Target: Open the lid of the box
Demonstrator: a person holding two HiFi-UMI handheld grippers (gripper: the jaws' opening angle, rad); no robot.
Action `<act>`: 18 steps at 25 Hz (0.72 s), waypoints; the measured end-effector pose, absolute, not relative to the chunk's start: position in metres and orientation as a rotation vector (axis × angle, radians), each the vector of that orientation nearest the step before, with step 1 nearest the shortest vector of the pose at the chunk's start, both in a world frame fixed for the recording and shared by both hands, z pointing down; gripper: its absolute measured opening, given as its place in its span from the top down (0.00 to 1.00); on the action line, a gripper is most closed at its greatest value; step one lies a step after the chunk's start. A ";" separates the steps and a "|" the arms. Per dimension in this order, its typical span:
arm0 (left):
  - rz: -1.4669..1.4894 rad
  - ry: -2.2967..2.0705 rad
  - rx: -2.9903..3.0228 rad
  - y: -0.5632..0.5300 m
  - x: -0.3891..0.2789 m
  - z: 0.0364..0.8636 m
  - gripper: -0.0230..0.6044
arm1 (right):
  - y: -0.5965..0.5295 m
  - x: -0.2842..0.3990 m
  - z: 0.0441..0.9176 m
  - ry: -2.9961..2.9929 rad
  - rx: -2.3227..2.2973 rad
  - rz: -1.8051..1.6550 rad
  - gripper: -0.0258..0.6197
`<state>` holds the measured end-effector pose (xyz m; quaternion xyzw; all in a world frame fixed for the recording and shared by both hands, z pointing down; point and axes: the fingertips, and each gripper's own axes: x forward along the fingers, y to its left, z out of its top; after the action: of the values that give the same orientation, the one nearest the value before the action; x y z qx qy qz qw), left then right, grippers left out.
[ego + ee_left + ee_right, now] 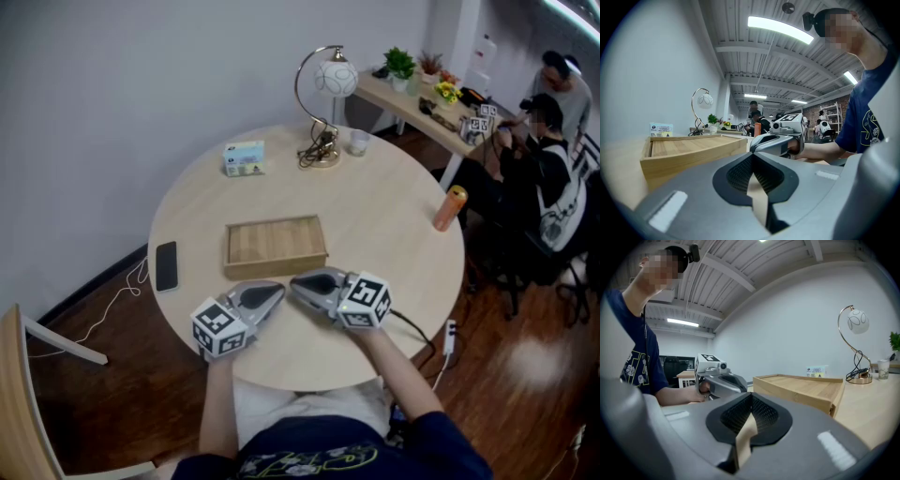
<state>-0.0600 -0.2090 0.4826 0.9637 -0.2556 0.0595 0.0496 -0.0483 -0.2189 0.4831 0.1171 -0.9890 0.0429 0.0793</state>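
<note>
A flat wooden box (275, 246) lies near the middle of the round table (403, 234) with its lid down. Both grippers rest just in front of its near side, tips pointing at each other. My left gripper (278, 291) is shut with nothing in it, and so is my right gripper (294, 282). In the left gripper view the closed left gripper (752, 176) faces the box (689, 152) on its left and the right gripper (780, 140) ahead. In the right gripper view the closed right gripper (751, 416) faces the box (801, 391) on its right and the left gripper (719, 380).
A black phone (166, 265) lies left of the box. At the table's far side stand a small card box (244, 157), a globe lamp (323, 94) and a glass (358, 142). An orange bottle (450, 208) stands at the right edge. People sit at the far right; a chair (19, 394) is at the left.
</note>
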 end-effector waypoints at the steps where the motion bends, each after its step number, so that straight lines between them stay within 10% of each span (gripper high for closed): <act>1: 0.181 -0.781 2.933 -0.209 -0.060 0.483 0.96 | -0.219 -0.048 0.483 -2.958 0.352 0.128 0.97; 18: 0.184 -0.781 2.935 -0.208 -0.059 0.482 0.96 | -0.219 -0.048 0.482 -2.968 0.355 0.128 0.97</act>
<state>-0.0593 -0.2083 0.4819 0.9634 -0.2563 0.0604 0.0494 -0.0478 -0.2191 0.4819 0.1184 -0.9892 0.0426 0.0746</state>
